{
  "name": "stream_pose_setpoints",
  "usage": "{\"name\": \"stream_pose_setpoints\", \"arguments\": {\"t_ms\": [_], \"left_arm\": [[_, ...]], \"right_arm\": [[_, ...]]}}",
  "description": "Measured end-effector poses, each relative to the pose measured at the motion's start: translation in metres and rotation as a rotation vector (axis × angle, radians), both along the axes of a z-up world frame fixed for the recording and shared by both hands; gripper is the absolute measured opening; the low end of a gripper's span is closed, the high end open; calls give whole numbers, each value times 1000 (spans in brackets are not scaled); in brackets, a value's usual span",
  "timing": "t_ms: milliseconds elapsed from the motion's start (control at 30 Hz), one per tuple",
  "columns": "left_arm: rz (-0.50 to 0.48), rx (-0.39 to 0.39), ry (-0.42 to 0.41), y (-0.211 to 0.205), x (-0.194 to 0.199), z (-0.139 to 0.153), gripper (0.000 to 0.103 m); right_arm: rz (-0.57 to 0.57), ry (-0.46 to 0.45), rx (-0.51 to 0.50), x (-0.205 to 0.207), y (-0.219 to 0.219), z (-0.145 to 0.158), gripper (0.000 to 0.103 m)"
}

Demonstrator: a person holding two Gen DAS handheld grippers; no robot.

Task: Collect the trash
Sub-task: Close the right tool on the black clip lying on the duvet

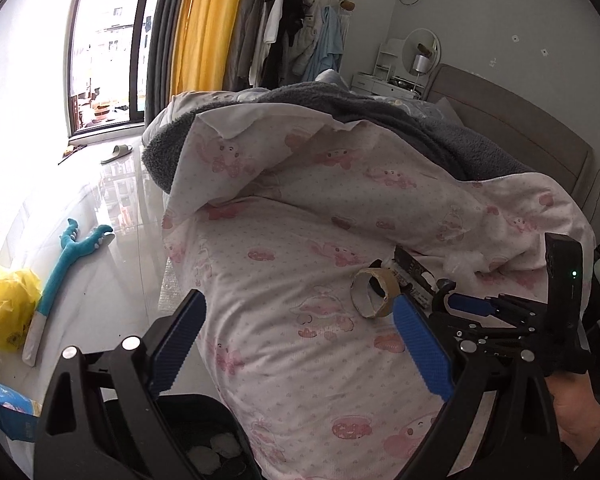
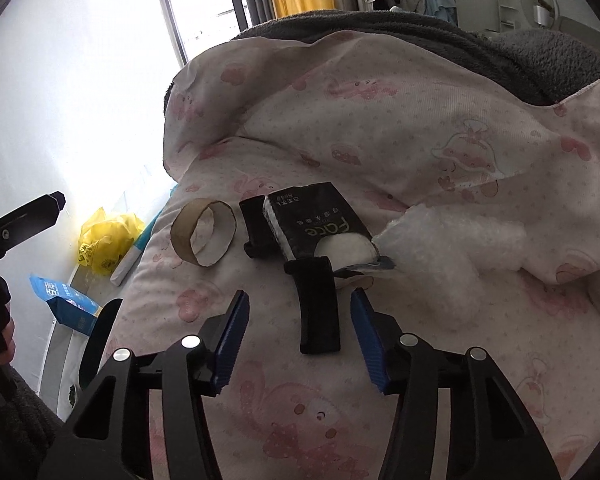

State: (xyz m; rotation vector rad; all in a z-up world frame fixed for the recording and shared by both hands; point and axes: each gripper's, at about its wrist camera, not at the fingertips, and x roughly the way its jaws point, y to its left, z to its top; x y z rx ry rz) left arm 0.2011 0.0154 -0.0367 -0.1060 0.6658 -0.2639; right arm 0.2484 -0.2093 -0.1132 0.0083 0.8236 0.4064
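On the pink-patterned quilt [image 2: 400, 140] lie a brown cardboard tape ring [image 2: 203, 237], a black tissue pack marked "Face" [image 2: 314, 222], two black foam strips [image 2: 318, 306] [image 2: 256, 226] and a wad of bubble wrap [image 2: 452, 242]. My right gripper [image 2: 298, 316] is open, its blue pads either side of the nearer black strip, just short of it. My left gripper [image 1: 300, 320] is open and empty over the quilt; the tape ring [image 1: 374, 294] lies by its right pad. The right gripper [image 1: 480, 308] shows at the right of the left wrist view.
A black bin [image 1: 216, 440] with white scraps stands below the left gripper beside the bed. On the shiny floor lie a yellow plastic bag [image 1: 4, 304], a teal plush toy [image 1: 68, 264] and a blue packet [image 1: 8, 408]. A grey blanket [image 1: 340, 112] lies further up the bed.
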Motion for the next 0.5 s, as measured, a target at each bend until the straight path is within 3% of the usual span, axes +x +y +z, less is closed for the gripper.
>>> {"name": "stream_pose_setpoints", "arguments": {"t_ms": [200,500], "left_arm": [[-34,13,20,-19,10,-8,96],[-74,26,34,-45,20,-21,96]], "right_arm": [[-2,4,-8,6,0,-4,47],[7,21,3,12,-3,-9,28]]}}
